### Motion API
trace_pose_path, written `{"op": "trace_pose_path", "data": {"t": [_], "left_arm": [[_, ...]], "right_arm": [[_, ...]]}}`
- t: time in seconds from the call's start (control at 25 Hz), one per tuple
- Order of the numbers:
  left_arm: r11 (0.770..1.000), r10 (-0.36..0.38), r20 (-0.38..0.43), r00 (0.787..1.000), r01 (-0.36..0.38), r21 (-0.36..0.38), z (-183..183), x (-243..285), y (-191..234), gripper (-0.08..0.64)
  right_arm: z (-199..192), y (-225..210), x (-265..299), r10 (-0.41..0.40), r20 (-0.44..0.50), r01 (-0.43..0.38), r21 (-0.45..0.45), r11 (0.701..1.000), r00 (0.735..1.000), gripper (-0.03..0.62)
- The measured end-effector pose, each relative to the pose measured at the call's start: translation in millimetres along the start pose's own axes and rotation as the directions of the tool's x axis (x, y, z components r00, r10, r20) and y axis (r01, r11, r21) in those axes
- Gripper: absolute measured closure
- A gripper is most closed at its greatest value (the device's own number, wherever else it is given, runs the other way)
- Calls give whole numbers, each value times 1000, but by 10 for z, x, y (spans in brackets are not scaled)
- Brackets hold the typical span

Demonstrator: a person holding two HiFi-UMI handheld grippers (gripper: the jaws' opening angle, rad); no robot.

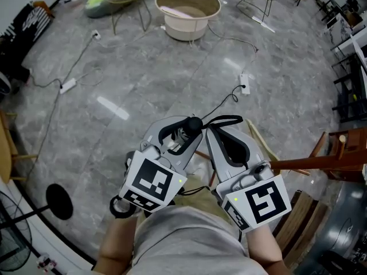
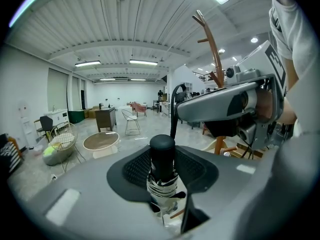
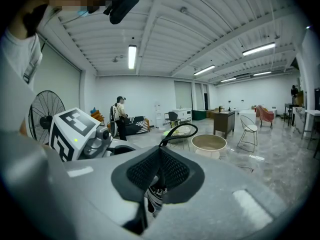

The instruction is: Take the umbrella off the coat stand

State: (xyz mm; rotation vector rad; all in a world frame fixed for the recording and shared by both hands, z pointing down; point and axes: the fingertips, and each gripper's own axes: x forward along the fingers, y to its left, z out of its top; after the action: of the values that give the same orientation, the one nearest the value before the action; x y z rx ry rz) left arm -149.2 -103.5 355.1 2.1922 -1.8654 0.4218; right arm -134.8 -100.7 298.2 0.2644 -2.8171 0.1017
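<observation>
Below left claw (image 1: 183,132), umbrella (image 2: 162,176) largely hidden.

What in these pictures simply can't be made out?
- Most of the umbrella: head view, covered by the left hand-held gripper and right hand-held gripper; only its handle and strap show.
- Lower part of the coat stand: left gripper view, behind the right hand-held gripper.
- Distant person: right gripper view, too small for detail.
</observation>
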Motion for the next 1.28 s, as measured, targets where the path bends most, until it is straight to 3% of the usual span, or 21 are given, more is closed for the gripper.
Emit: {"op": "trace_pose_path", "data": {"t": [1.28], "left_arm": [[1000,-26,19,999,25,15,78,-63,3,399]], "right_arm": [[88,33,-35,-31,24,31,5,1000,999,589]]}}
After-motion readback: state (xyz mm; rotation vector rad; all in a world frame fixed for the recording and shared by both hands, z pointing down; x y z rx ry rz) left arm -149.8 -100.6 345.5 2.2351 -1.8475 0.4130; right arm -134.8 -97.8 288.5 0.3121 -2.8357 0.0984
